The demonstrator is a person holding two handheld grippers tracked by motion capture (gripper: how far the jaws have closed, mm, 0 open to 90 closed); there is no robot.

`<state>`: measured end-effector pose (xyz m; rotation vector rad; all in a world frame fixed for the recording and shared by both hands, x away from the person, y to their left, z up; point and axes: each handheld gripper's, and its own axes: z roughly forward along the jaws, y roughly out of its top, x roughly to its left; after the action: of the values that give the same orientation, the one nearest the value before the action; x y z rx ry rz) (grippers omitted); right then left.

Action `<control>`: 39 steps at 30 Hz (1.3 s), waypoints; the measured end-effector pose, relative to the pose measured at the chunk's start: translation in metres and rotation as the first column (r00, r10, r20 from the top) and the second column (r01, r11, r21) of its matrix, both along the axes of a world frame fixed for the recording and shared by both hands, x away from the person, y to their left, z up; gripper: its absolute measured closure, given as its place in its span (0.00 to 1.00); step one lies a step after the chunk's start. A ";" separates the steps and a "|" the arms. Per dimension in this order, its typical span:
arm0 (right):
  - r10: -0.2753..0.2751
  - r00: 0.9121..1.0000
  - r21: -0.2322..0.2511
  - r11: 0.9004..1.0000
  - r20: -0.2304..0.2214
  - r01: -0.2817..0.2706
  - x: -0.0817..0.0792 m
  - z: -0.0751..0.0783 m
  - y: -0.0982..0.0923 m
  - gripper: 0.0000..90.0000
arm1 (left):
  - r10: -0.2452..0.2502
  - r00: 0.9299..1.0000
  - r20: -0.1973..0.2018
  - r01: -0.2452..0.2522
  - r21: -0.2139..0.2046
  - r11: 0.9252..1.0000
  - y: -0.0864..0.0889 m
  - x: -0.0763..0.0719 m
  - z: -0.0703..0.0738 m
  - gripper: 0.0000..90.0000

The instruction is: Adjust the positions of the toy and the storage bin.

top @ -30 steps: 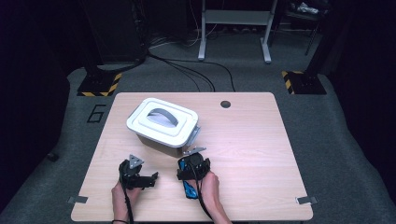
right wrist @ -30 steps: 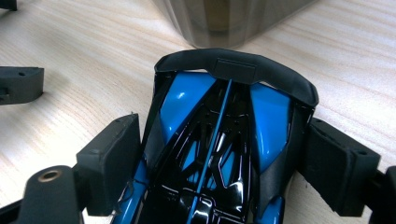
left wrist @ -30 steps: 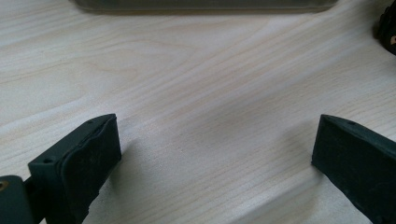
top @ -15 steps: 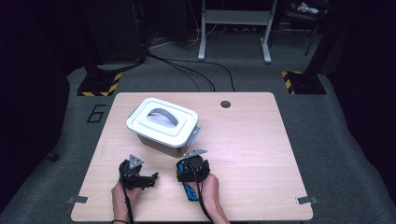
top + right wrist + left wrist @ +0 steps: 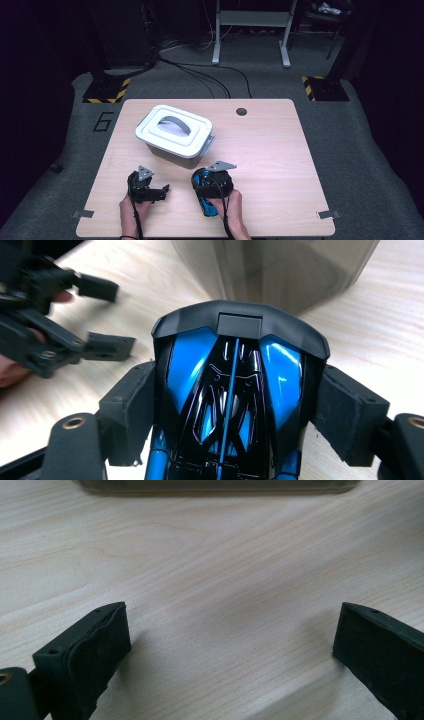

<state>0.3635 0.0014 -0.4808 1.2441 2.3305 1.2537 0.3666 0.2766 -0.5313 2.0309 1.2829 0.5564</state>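
From above, the right tool (image 5: 206,176) sat near the bench's (image 5: 260,150) front edge, clamped on a blue and black toy car (image 5: 204,200), just in front of the lidded grey box (image 5: 175,135). The left tool (image 5: 161,191) rested beside it. Along the left tool's jaws, they stood wide apart over bare wood. Along the right tool, its pads (image 5: 127,412) had just been closing and pressed the car's (image 5: 235,385) sides
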 end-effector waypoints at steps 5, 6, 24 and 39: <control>0.020 0.999 0.072 0.997 0.046 -0.023 -0.008 0.008 -0.013 0.27 | 0.001 1.000 0.002 -0.001 -0.001 1.000 0.000 0.000 0.000 0.02; 0.020 0.998 0.086 0.996 0.060 -0.025 -0.010 0.010 -0.016 0.27 | 0.001 1.000 0.000 -0.001 -0.001 1.000 0.000 0.000 0.000 0.02; -0.023 0.971 0.100 0.995 0.240 -0.001 -0.028 0.048 -0.086 0.28 | 0.001 1.000 0.000 -0.001 -0.001 1.000 0.000 0.000 0.000 0.02; -0.073 0.966 -0.009 0.997 0.250 0.077 -0.032 0.060 -0.144 0.28 | 0.000 1.000 0.000 0.000 0.000 1.000 0.000 0.000 0.000 0.02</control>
<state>0.3319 -0.1423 -0.4204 1.0872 2.0932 1.2793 0.3667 0.2766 -0.5313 2.0309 1.2829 0.5569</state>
